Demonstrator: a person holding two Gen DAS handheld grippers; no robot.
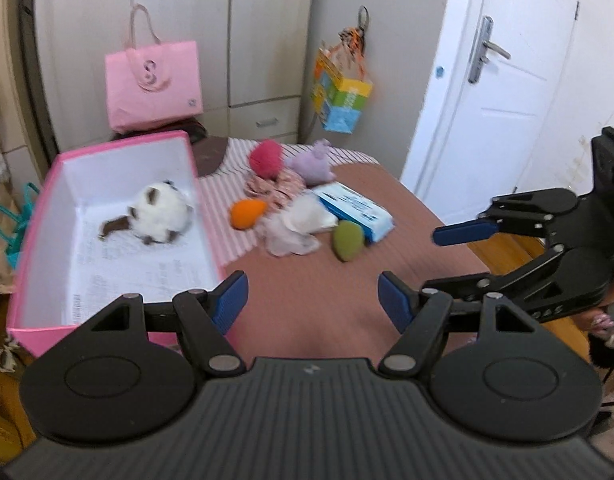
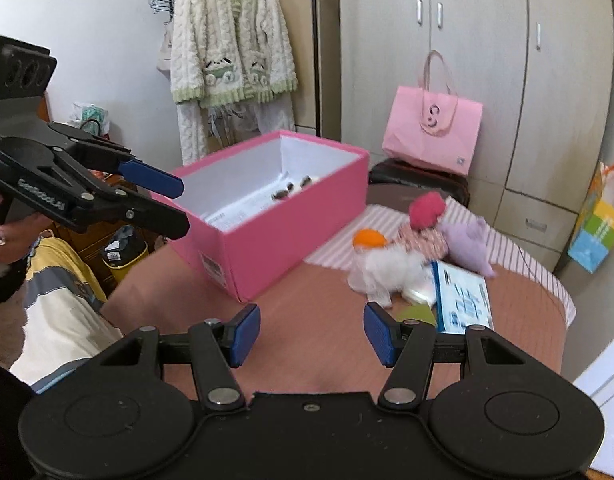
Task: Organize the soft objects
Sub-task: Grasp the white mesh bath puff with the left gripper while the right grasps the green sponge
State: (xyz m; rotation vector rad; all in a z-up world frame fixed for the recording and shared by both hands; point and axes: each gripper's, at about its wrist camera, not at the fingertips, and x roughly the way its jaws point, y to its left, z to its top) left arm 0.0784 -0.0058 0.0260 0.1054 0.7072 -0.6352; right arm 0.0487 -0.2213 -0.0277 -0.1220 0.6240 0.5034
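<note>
Both grippers are empty w/ jaws apart: left gripper [image 1: 313, 300] hovers over bare tabletop [image 1: 307, 304] just off the near corner of the pink box [image 1: 119, 150], and the right gripper [image 2: 311, 334] is likewise spread, nothing btwn its pads, pointing at the pile. The box is open-topped; one white-and-brown plush [image 1: 159, 216] already lies inside on printed paper, so at least one item looks sorted. The rest sit in a cluster to the right of the box, approx 12–1 o'clock from the left gripper: red-pink plush ball [image 1: 265, 158] at the far side, purple plush [image 1: 313, 162] at its 3 o'clock, a floral fabric piece [image 1: 275, 186] under and btwn them, orange egg-shaped sponge [image 1: 247, 213] at the cluster's 9 o'clock, a white gauzy bundle [image 1: 297, 226] in the middle, green egg-shaped sponge [image 1: 348, 240] at 5 o'clock, touching the blue-white tissue pack [image 1: 355, 210]. Judgement: all prob. very light and squashy, nothing fragile. Sponges are smooth and rounded and may squirt out of the pads; best to pinch across the fat middle, not the tip. Plush: grab the body bulk, deep bite. The gauzy bundle is limp and may trail or snag neighbours; take a bunched fold. Tissue pack film looks slippery; grip across its short width.
</note>
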